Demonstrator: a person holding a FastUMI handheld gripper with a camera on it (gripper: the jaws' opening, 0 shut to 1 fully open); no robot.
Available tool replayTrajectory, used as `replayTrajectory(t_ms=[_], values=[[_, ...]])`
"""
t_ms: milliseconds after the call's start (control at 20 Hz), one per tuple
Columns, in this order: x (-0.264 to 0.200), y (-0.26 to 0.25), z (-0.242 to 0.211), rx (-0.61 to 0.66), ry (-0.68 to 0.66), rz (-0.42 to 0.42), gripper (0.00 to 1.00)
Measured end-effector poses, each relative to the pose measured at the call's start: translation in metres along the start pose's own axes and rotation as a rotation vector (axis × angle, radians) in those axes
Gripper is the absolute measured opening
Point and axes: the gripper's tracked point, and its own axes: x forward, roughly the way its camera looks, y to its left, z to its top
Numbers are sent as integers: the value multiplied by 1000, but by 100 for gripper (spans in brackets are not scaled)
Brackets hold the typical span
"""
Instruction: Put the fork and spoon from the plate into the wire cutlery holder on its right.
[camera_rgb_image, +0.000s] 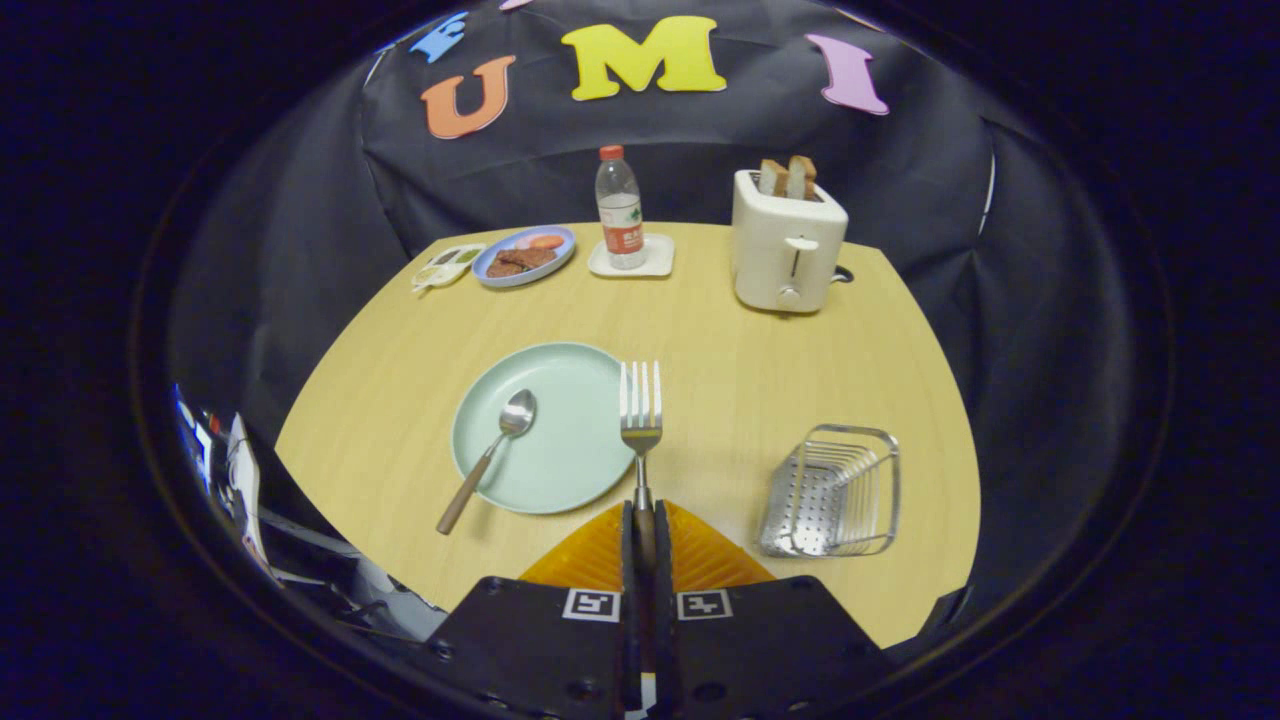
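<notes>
My gripper (645, 522) is shut on the handle of the fork (640, 408), which sticks straight ahead of the fingers with its tines up over the right rim of the pale green plate (580, 470). The fork looks lifted off the plate. A spoon (492, 452) with a brown handle lies on the plate's left half, its handle hanging past the near-left rim. The wire cutlery holder (832, 492) stands to the right of the plate and of my fingers, with nothing showing inside it.
At the back of the round wooden table (720, 340) stand a white toaster (786, 240) with bread slices, a water bottle (620, 208) on a white coaster, a blue plate (524, 256) of food and a small sauce dish (446, 266).
</notes>
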Motion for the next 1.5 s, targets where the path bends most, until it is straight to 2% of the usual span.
replayTrajectory(t_ms=[350, 550, 1050, 1500], values=[[-35, -88, -20, 117, 28, -66, 6], [-44, -120, -27, 140, 44, -112, 6], [-37, -107, -24, 121, 117, -116, 7], [-38, -103, 12, 114, 27, -144, 8]])
